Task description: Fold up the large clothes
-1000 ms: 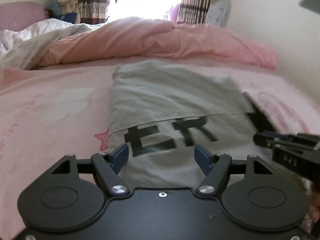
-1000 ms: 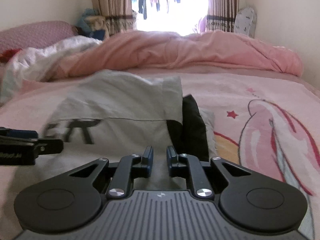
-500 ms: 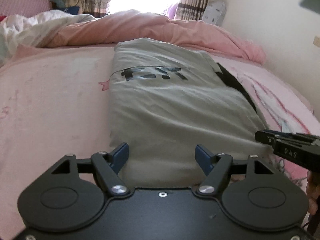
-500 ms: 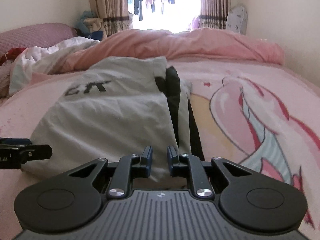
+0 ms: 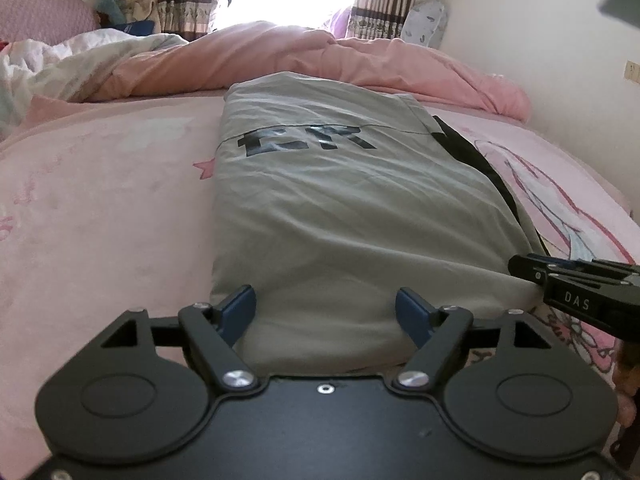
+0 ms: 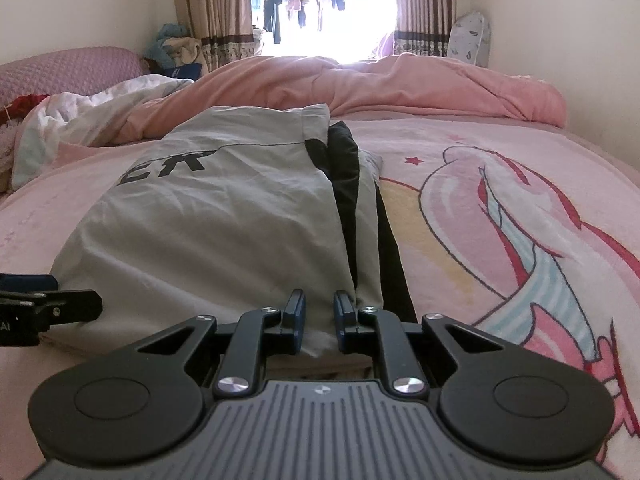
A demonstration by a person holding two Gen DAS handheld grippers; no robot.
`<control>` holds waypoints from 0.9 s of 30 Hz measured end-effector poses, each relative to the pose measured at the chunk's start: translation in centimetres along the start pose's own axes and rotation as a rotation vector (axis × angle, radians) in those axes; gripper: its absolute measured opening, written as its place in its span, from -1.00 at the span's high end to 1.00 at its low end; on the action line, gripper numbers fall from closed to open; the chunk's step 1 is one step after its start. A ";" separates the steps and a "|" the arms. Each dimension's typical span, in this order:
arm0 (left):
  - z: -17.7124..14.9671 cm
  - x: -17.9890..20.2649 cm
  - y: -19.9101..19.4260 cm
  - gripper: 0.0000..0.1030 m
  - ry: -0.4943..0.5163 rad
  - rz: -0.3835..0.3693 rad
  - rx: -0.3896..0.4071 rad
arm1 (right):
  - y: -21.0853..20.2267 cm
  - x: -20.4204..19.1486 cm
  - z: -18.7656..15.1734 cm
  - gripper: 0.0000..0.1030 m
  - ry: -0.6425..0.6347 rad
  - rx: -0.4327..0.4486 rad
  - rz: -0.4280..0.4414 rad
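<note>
A grey garment with black letters and black trim (image 5: pixel 340 200) lies folded into a long strip on the pink bed; it also shows in the right wrist view (image 6: pixel 224 216). My left gripper (image 5: pixel 326 310) is open, its jaws wide apart over the garment's near left hem. My right gripper (image 6: pixel 318 314) has its jaws nearly closed at the near right hem, with a narrow gap where grey cloth shows; I cannot tell if it pinches the cloth. Each gripper shows in the other's view, the right one (image 5: pixel 576 292) and the left one (image 6: pixel 44 308).
A pink printed bed sheet (image 6: pixel 500 208) covers the mattress. A pink duvet (image 5: pixel 320 60) and a white quilt (image 6: pixel 92 116) are bunched at the far end. A wall (image 5: pixel 560 40) runs along the right side. A bright window with curtains (image 6: pixel 324 4) is behind.
Both grippers have pulled back toward the near end of the garment and lowered. The whole strip now lies stretched out ahead; the right jaws have opened slightly.
</note>
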State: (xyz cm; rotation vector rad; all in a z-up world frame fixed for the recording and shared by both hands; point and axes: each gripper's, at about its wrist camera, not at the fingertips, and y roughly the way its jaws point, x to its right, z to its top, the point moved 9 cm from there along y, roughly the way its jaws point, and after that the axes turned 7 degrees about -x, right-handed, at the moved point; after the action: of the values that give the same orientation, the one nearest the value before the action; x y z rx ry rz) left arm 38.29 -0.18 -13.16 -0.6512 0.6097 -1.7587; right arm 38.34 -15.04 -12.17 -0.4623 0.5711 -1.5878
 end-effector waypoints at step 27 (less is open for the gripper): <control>-7.0 3.1 -23.2 -0.86 -0.076 0.091 0.052 | -23.2 1.7 -4.3 -0.66 0.008 0.078 -0.119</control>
State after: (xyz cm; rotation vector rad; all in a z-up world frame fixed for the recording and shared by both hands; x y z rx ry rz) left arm 16.92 3.43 -1.80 -0.6417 0.5321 -1.6523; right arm 17.22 -15.13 -1.47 -0.4378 0.4929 -1.7193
